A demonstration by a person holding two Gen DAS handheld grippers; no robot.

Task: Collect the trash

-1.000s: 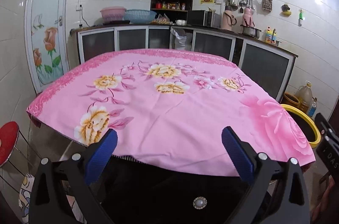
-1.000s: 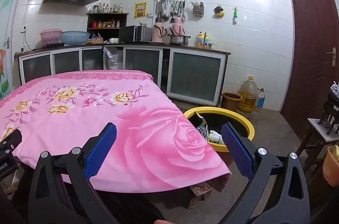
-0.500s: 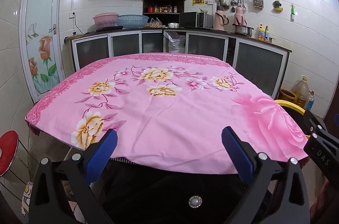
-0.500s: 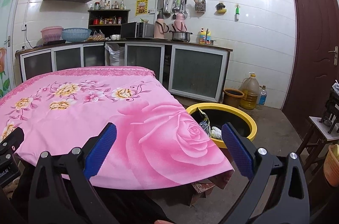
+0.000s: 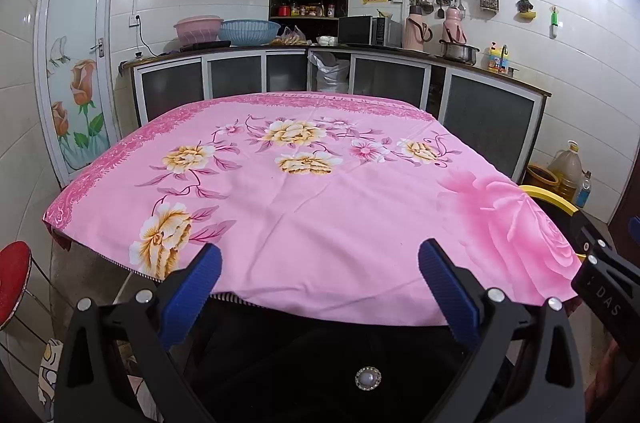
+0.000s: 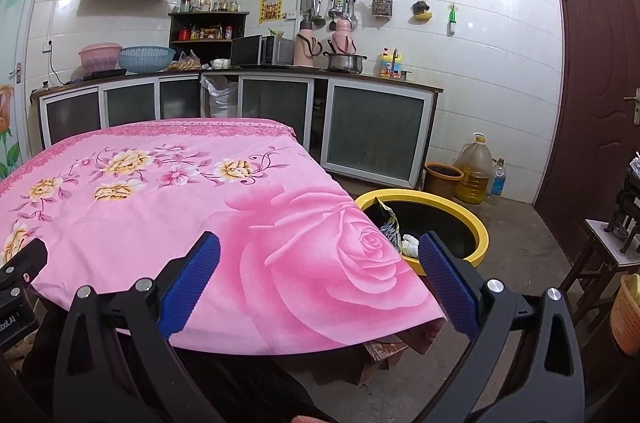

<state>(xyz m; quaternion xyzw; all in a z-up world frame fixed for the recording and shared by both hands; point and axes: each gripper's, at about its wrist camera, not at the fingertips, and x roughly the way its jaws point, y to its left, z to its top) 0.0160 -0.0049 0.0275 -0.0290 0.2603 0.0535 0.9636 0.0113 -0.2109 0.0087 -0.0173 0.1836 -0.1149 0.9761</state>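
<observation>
Drawn back and tilted up a little from a second ago, so more wall and range hood fill both views. Left gripper [image 5: 320, 265]: black frame, blue ribbed pads spread wide, released, nothing between them, hovering at the near edge of the desk covered in a pink floral cloth [image 5: 304, 199]. Right gripper [image 6: 319, 261]: same build, likewise spread wide and empty, held over the near right corner of the cloth. Black body of the other gripper poking in at the edge of each view.

Cloth top bare of loose items in both views. Just beyond the right corner, down on the concrete floor: round black bin with a yellow rim [image 6: 478, 223], holding a crinkled dark snack wrapper [image 6: 390, 223] leaning on its near-left wall and some pale crumpled pieces [image 6: 410, 245], possibly tissue, partly hidden behind the right pad.

Further out: brown pot [image 6: 443, 177], large amber oil jug [image 6: 476, 171] and small blue-labelled bottle [image 6: 497, 181] lined along the tiled wall. Behind the desk, L-shaped dark counter with frosted cabinet doors [image 5: 236, 75], carrying pink and blue plastic basins, a microwave and two pink thermos flasks. Red round stool seat [image 5: 12, 273] at far left; dark red door [image 6: 592, 95] at right.
</observation>
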